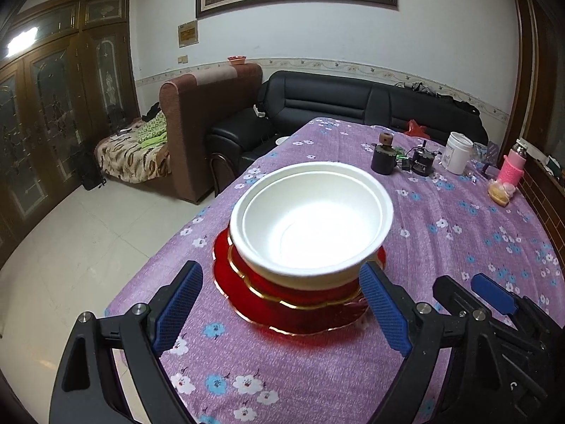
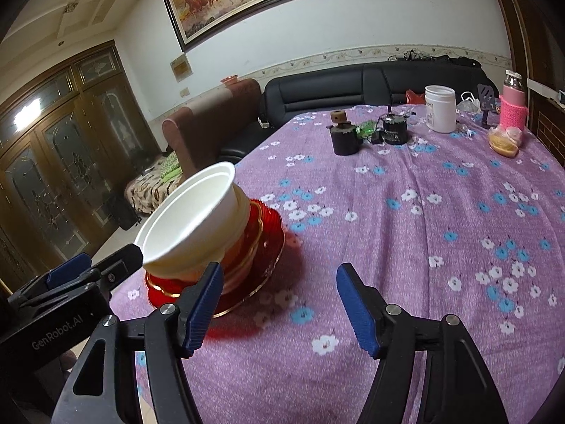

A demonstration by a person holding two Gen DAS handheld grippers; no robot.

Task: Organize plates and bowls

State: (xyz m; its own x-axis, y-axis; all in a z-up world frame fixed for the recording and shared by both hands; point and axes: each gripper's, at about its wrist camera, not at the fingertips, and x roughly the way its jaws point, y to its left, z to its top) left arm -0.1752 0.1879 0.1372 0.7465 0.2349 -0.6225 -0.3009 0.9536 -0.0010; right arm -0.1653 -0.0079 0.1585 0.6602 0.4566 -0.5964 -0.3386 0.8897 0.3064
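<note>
matte black plastic on the left gripper (image 1: 280, 305), with 2 angular arms, triangular cutouts and round silver screws at the pivots. ribbed blue pads (image 1: 383, 309) on the inner finger faces. same build on the right gripper (image 2: 279, 305): black frame, silver screws, blue ribbed pads (image 2: 356, 305). grey "genrobot.ai" lettering printed on one black housing, seen in the right wrist view.

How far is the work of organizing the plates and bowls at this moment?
Mostly done: the white bowls sit nested on the red plates, one stack on the purple tablecloth. Nothing is in hand: the left gripper and the right gripper are open. No other dishes are visible.
</note>
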